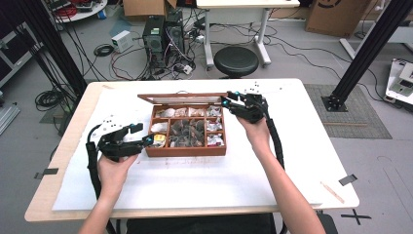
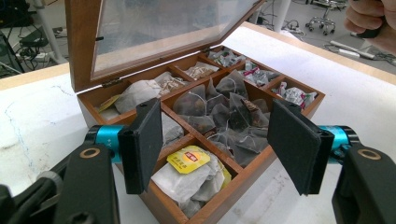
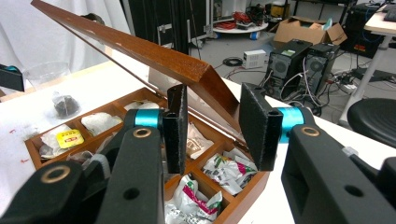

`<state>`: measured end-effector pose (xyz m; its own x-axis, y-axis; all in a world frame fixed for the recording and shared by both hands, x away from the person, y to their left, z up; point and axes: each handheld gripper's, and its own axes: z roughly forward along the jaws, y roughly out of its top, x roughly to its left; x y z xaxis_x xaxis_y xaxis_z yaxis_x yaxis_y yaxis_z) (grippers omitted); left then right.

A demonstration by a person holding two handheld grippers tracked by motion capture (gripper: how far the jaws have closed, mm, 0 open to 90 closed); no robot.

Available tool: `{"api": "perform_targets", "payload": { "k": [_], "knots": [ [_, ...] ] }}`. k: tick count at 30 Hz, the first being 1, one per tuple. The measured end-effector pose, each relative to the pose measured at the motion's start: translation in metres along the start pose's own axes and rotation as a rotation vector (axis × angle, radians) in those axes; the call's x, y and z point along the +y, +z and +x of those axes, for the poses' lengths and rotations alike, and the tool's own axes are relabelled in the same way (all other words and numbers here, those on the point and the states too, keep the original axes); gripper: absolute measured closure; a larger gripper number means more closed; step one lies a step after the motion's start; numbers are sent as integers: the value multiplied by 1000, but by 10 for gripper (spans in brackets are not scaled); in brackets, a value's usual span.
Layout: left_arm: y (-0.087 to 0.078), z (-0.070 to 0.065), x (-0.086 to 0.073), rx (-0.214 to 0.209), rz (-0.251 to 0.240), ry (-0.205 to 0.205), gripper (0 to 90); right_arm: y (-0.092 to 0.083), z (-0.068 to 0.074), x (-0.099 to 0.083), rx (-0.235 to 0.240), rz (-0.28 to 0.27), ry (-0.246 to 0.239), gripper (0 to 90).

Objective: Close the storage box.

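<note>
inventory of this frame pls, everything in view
wooden box: 1, brown, table centre, compartmented
lid: 1, brown frame with clear pane, raised at the box's far edge
pyramid tea bags: many, dark, middle compartment
yellow-tag tea bag: 1, white, near-left compartment
foil sachets: several, white-green-red, right compartments
table: 1, white top
stool: 1, black, behind the table
computer towers: 2, black, floor
left tongs: open, at the box's left end
right tongs: shut on the lid's right corner

One wooden box (image 1: 187, 151) with one hinged lid (image 1: 182, 98) sits on one table (image 1: 302, 161). Two grippers are present: one left gripper (image 1: 139, 134), one right gripper (image 1: 229, 101). One stool (image 1: 236, 61) stands behind.
</note>
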<state>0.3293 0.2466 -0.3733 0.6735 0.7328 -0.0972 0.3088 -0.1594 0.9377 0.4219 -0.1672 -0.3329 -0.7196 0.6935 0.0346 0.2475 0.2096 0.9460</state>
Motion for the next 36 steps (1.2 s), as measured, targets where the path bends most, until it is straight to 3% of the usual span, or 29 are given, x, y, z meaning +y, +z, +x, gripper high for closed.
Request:
{"api": "perform_targets", "payload": {
  "k": [36],
  "knots": [
    [-1, -1, 0, -6, -9, -3, 357, -1, 0, -2, -22, 4, 22, 568]
  ]
}}
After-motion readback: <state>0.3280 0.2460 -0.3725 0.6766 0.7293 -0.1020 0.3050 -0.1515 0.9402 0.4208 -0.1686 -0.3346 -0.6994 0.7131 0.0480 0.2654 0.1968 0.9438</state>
